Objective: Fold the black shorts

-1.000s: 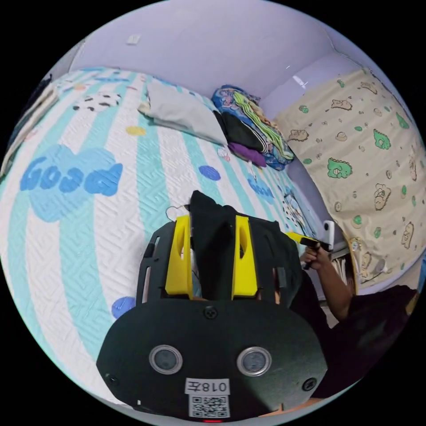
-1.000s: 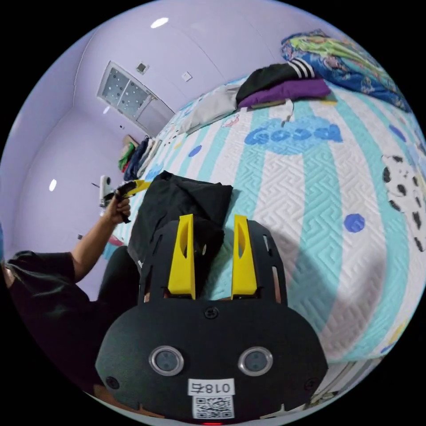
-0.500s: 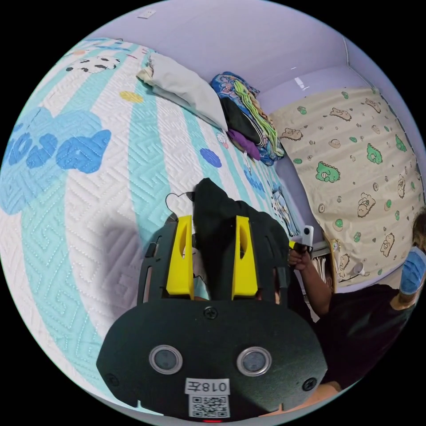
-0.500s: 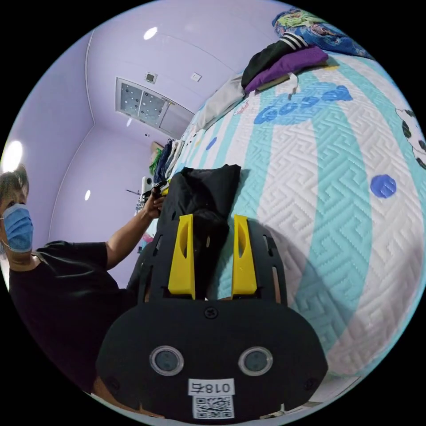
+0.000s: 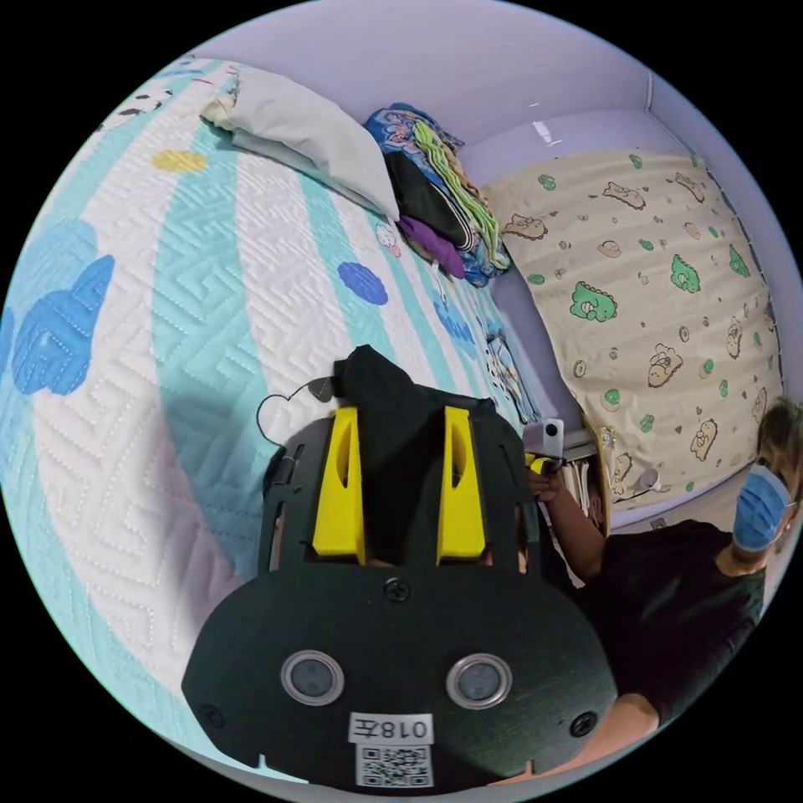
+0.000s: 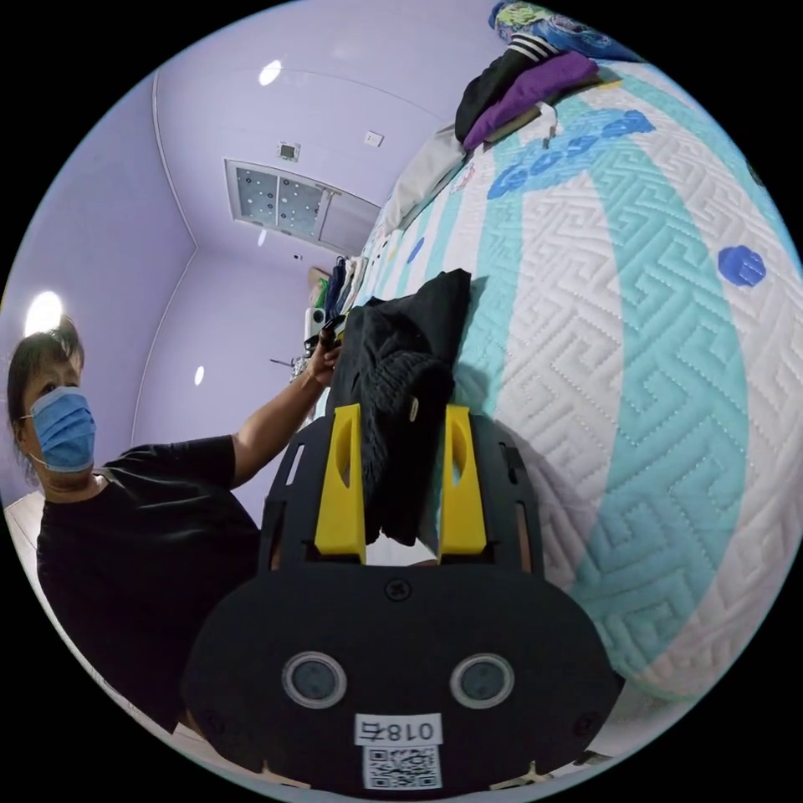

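Left gripper view, claw: left claw [image 5: 400, 493] grips a bunched end of the black shorts [image 5: 393, 435].
Right claw: right claw [image 6: 401, 485] grips the other end of the shorts [image 6: 401, 368], lifted at the bed [image 6: 669, 335] edge.
Progress: judged mid-fold; laying flat remains.
Beyond: pillow [image 5: 309, 142], clothes pile [image 5: 443, 209], well apart, no obstruction.

Left gripper [image 5: 400, 418]: yellow jaws closed on a bunch of the black shorts [image 5: 393, 435] — fabric pokes out past the tips, above the bed [image 5: 192, 318] with its teal-striped quilt. Far end of bed: grey pillow [image 5: 309, 138], stack of folded clothes [image 5: 439, 201]. Right gripper [image 5: 539, 456] just right of the shorts, in a hand — person in black shirt [image 5: 677, 611], cartoon-print curtain [image 5: 661, 318] behind.
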Motion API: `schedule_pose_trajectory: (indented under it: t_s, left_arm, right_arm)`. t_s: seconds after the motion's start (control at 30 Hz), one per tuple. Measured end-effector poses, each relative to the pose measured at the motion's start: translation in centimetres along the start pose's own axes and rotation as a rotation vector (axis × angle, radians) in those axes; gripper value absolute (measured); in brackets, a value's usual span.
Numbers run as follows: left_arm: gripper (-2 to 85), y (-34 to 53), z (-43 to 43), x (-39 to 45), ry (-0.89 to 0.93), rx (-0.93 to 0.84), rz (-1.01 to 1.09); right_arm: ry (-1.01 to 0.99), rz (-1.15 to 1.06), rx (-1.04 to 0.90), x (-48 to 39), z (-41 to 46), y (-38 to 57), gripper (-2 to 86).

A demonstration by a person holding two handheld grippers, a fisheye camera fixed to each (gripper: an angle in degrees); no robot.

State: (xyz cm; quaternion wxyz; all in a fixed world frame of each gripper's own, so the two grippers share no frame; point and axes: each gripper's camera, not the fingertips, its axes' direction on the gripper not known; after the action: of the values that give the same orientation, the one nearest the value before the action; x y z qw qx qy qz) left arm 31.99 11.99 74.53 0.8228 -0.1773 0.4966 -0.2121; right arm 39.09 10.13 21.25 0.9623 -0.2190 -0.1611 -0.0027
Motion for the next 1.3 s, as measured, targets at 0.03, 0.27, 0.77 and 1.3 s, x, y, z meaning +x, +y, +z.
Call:
schedule_pose_trajectory:
  t_s: [0.03, 0.27, 0.77, 1.3]
  left_arm:
    - [12.5, 0.1, 0.4, 0.1, 0.001, -0.009, 0.014]
    - [5.8, 1.7, 3.7, 0.6, -0.094, -0.052, 0.085]
    - [1.9, 17.0, -0.4, 6.4, -0.445, 0.318, 0.325]
    - [3.7, 18.1, -8.1, -15.0, -0.881, 1.048, -0.089]
  right_arm:
    - [-0.016, -0.001, -0.022, -0.6, 0.7, -0.4, 13.4]
    - [-0.033, 0.001, -0.110, -5.0, 6.0, -2.9, 12.3]
    - [0.628, -0.347, -0.143, -28.9, 21.7, -14.6, 6.1]
    - [1.310, -1.257, 0.064, -60.8, 63.3, -58.5, 7.0]
